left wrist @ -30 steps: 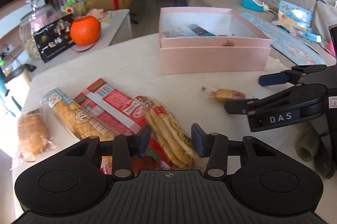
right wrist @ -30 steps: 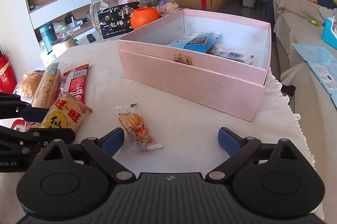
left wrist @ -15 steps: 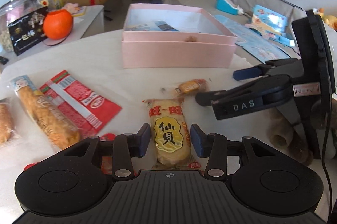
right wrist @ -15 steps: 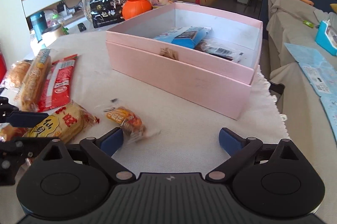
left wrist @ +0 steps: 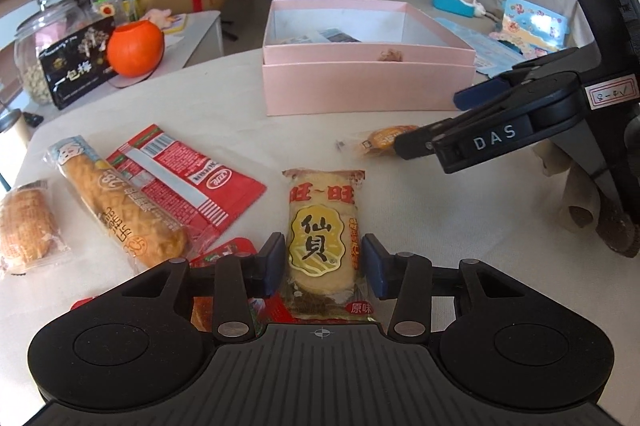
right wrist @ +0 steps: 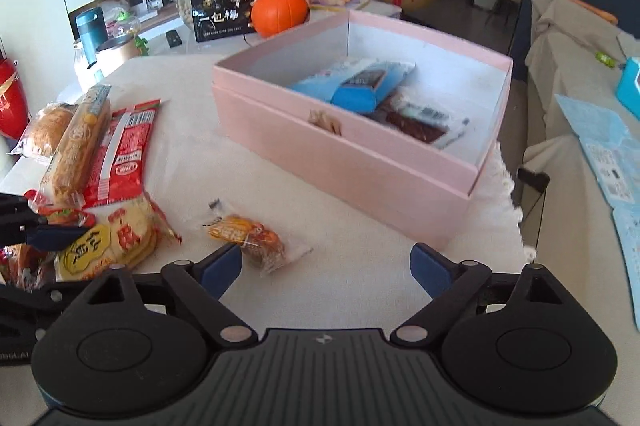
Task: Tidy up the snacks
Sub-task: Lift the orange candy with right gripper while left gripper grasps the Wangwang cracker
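Note:
My left gripper (left wrist: 322,262) is shut on a yellow rice cracker pack (left wrist: 322,238), which points straight ahead between its pads; the pack (right wrist: 108,246) also shows at the left of the right wrist view. My right gripper (right wrist: 326,262) stands wide with its jaws closing. A small orange snack packet (right wrist: 248,236) lies on the tablecloth just ahead of its left finger, untouched. The left wrist view shows that gripper (left wrist: 440,120) over the packet (left wrist: 384,140). Behind stands the open pink box (right wrist: 340,162) holding a blue pack (right wrist: 368,86) and a dark red one (right wrist: 420,124).
A red wrapper (left wrist: 188,178), a long pastry (left wrist: 116,202) and a bun (left wrist: 24,226) lie at the left of the table. An orange pumpkin pot (left wrist: 136,48), a glass jar (left wrist: 36,38) and a black box (left wrist: 76,66) stand behind. The table edge (right wrist: 516,210) runs right of the box.
The cracker pack has swung off the red wrapper and now lies straight between the left fingers. The right gripper has come closer to the small orange packet, its jaws slightly narrower.

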### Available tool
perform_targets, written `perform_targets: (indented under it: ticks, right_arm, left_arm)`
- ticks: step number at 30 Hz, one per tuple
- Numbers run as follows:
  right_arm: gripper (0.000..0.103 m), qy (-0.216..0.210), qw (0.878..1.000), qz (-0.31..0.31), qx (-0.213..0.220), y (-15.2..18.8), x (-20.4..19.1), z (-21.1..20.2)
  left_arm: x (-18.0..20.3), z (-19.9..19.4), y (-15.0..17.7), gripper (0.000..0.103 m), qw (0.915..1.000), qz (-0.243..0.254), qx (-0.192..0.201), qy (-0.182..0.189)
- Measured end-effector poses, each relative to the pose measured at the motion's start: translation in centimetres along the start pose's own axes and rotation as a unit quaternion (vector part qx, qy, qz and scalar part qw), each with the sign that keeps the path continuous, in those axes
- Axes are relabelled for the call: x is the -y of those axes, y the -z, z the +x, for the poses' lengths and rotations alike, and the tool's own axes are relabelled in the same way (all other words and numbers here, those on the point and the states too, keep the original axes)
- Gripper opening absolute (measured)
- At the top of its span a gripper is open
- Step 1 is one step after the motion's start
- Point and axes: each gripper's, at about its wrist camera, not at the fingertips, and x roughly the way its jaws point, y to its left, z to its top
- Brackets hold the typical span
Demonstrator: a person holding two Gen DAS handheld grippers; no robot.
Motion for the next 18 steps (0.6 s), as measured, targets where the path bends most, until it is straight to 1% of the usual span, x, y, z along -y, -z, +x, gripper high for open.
perform_targets:
  ticks: [1, 3, 4, 5, 6, 8, 9, 11, 14, 16, 18]
  right_arm:
    - [0.09, -0.006, 1.0, -0.009, 0.0, -0.4, -0.3, 0.3]
    - [0.081, -0.025, 1.0, -0.012, -0.008, -1.0, -0.8, 0.9]
    - [0.073, -0.037, 0.999, -0.012, -0.018, -1.3, -1.1, 1.3]
    - [0.061, -0.046, 0.999, -0.016, -0.024, -1.5, -1.5, 1.5]
    - [0.053, -0.052, 0.998, -0.023, -0.028, -1.6, -1.9, 1.5]
    - [0.026, -0.055, 0.997, -0.037, -0.031, -1.8, -2.7, 1.2]
    - [0.021, -0.056, 0.997, -0.04, -0.036, -1.8, -2.9, 0.8]
    - [0.021, -0.062, 0.997, -0.034, -0.042, -1.7, -2.8, -0.2]
    - [0.021, -0.064, 0.996, -0.027, -0.046, -1.4, -2.0, -2.0]
    - [0.021, -0.05, 0.998, -0.027, -0.041, -1.1, -1.2, -3.4]
    - [0.021, -0.038, 0.998, -0.026, -0.036, -0.7, -0.5, -4.4]
  left_arm:
    - [0.0, 0.0, 0.0, 0.048, 1.0, -0.002, -0.001, 0.0]
    - [0.0, 0.0, -0.1, 0.047, 1.0, -0.003, -0.003, -0.001]
    - [0.0, 0.0, -0.1, 0.047, 1.0, -0.004, -0.003, 0.0]
    - [0.0, 0.1, -0.1, 0.047, 1.0, -0.005, -0.003, 0.0]
    - [0.0, 0.1, -0.1, 0.047, 1.0, -0.006, -0.003, 0.001]
    - [-0.1, 0.1, -0.1, 0.047, 1.0, -0.009, -0.003, 0.002]
    - [-0.2, 0.1, -0.1, 0.047, 0.9999, -0.011, -0.003, 0.003]
    - [-0.5, 0.2, -0.4, 0.049, 0.9996, -0.022, -0.006, 0.013]
    - [-1.3, 0.7, -1.2, 0.048, 0.9976, -0.052, -0.009, 0.044]
    - [-1.3, 1.3, -1.8, 0.047, 0.9978, -0.049, -0.013, 0.043]
    - [-0.9, 1.7, -2.3, 0.046, 0.9987, -0.031, -0.019, 0.036]
